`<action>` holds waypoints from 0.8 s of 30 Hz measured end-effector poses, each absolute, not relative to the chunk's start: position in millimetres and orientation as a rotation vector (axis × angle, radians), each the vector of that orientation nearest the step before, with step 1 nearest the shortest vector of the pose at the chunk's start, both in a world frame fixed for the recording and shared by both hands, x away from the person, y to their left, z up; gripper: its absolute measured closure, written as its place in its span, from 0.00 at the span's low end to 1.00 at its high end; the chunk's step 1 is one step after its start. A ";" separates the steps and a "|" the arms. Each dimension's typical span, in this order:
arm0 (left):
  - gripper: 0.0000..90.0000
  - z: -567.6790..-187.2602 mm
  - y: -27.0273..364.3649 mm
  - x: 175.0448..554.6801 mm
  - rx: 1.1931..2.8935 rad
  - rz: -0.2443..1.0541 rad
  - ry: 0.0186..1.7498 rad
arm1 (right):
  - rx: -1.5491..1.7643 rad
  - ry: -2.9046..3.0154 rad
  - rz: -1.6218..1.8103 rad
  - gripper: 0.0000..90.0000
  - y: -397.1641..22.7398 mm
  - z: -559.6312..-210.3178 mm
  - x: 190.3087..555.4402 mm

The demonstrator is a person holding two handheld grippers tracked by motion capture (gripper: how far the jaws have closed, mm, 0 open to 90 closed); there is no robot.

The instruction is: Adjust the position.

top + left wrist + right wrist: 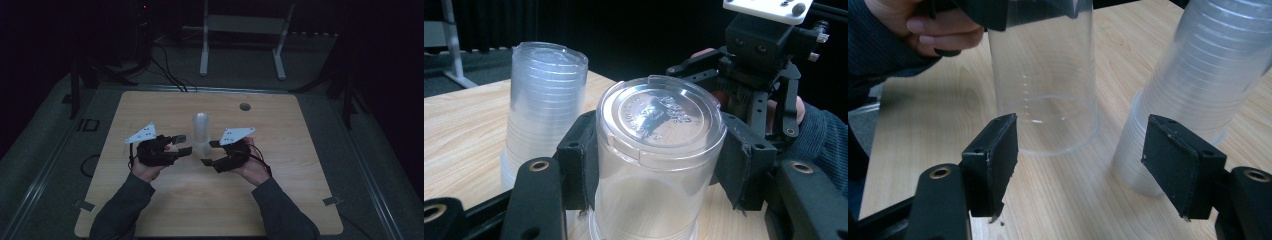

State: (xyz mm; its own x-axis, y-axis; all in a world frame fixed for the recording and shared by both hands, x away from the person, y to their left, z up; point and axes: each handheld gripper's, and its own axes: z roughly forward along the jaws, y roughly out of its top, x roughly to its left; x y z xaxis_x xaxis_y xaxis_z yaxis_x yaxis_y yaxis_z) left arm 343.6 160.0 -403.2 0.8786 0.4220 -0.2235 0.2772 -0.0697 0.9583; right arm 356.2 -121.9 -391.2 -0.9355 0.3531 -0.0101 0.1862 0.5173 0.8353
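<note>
Okay, my left gripper clamps the lidded clear cup; right gripper gapes empty, so I'd steady before lifting.

Both forearms come in from the near edge, bent inward. The left gripper points right, its pads pressed on a clear lidded cup. The right gripper faces it, jaws standing apart and holding nothing
</note>
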 end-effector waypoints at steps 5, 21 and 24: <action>0.46 -402.1 159.7 342.8 1.653 0.121 0.542 | 0.474 2.577 1.429 0.33 -120.5 -392.5 357.3; 0.46 -400.0 159.6 341.9 1.636 0.115 0.541 | 0.512 2.556 1.604 0.33 -116.2 -402.6 359.3; 0.46 -399.4 159.7 341.6 1.630 0.115 0.541 | 0.519 2.538 1.651 0.33 -114.4 -404.2 358.7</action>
